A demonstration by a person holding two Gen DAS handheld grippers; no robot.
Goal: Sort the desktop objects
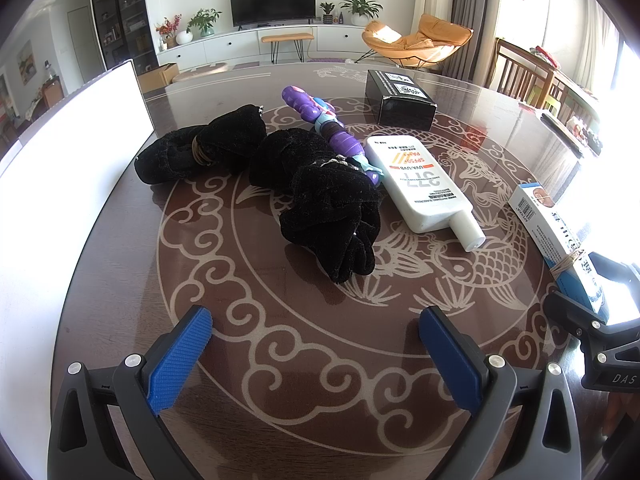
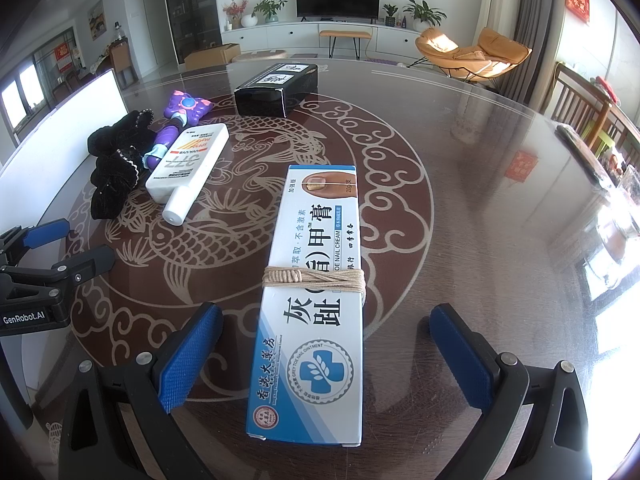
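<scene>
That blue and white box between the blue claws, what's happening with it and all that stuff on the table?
A person is tidying the table with two hand-held grippers. The right gripper is open around the nail cream box, which lies flat with string tied around it; it isn't squeezed yet. The left gripper is open too, holding nothing. The black velvet scrunchies, purple toy, sunscreen bottle and black box wait on the table.

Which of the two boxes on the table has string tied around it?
The blue-and-white ointment box, lying between the open right gripper's fingers. The black box farther back has no string.
</scene>
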